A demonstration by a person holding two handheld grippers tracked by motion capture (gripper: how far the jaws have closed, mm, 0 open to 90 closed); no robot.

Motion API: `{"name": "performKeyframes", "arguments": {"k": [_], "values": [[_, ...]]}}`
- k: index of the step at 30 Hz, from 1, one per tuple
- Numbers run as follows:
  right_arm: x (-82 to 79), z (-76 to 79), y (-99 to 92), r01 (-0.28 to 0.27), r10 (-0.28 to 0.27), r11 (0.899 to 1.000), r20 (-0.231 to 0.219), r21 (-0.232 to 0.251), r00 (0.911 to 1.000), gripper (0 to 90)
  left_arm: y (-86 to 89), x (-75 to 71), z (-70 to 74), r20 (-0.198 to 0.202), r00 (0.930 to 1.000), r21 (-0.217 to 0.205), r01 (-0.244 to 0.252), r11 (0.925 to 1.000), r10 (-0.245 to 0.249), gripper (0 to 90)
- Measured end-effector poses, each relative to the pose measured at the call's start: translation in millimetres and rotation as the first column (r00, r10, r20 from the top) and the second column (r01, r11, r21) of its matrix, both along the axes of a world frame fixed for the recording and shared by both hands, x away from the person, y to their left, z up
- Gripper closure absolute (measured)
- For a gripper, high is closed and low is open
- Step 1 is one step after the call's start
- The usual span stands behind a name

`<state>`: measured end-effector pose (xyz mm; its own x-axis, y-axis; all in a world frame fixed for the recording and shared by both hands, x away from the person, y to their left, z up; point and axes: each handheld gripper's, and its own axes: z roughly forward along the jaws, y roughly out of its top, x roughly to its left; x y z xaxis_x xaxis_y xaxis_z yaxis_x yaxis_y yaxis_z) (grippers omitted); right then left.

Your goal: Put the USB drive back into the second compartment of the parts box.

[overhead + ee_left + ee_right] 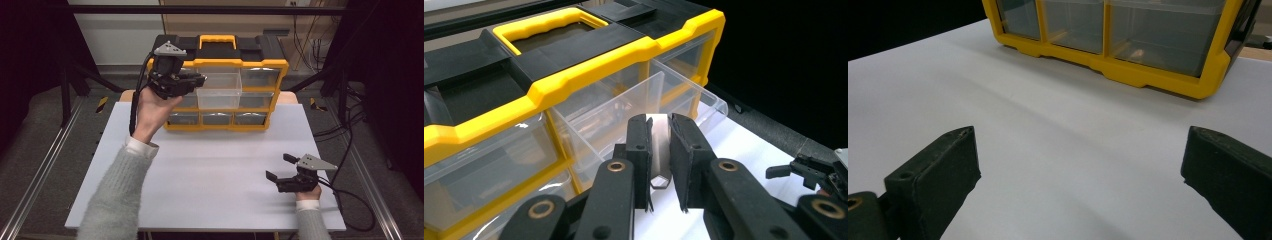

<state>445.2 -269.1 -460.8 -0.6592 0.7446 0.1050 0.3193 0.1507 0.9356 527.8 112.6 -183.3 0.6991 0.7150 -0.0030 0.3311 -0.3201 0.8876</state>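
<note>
Here the left tongs [659, 165] clench a small flat metal piece [659, 150] just above the pulled-out clear drawer [218, 91] of the yellow organizer [260, 63]. The drop-in step is at hand: lower, then release. The right tongs [278, 166] rest released on the tabletop [210, 170], well apart from the organizer.

No legible text or labels.

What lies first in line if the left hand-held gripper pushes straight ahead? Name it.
Likely the pulled-out clear plastic drawer of the yellow-and-black organizer box. The left hand-held gripper, shut on a small flat metal piece, points into it; depth is uncertain.
</note>
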Motion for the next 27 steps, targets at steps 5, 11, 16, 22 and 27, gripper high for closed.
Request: {"name": "performKeyframes", "arguments": {"k": [5, 11, 16, 22, 27], "values": [[-0.1, 0.0, -0.1, -0.001, 0.001, 1.000, -0.001, 0.000, 1.0000, 2.6, -2.6, 7.9, -1.1, 0.001, 0.9999, 0.008, -0.010, 0.9999, 0.010, 78.8], [0.0, -0.1, 0.0, 0.000, 0.000, 1.000, -0.002, 0.000, 1.0000, 2.6, -8.0, 18.0, -5.4, -0.009, 0.9998, 0.016, -0.018, 0.9997, 0.018, 78.8], [0.0, -0.2, 0.2, -0.001, 0.001, 1.000, -0.002, -0.001, 1.0000, 2.6, -11.4, 23.1, -8.8, -0.018, 0.9997, 0.013, -0.017, 0.9998, 0.017, 78.8], [0.3, -0.5, 0.3, -0.002, 0.002, 1.000, -0.001, -0.003, 1.0000, 2.6, -14.2, 29.4, -13.4, -0.025, 0.9994, 0.013, -0.022, 0.9997, 0.022, 78.9], [0.3, -0.5, 0.3, -0.002, 0.002, 1.000, -0.001, -0.003, 1.0000, 2.6, -16.6, 34.7, -17.7, -0.031, 0.9992, 0.025, -0.026, 0.9993, 0.027, 78.8]]}}
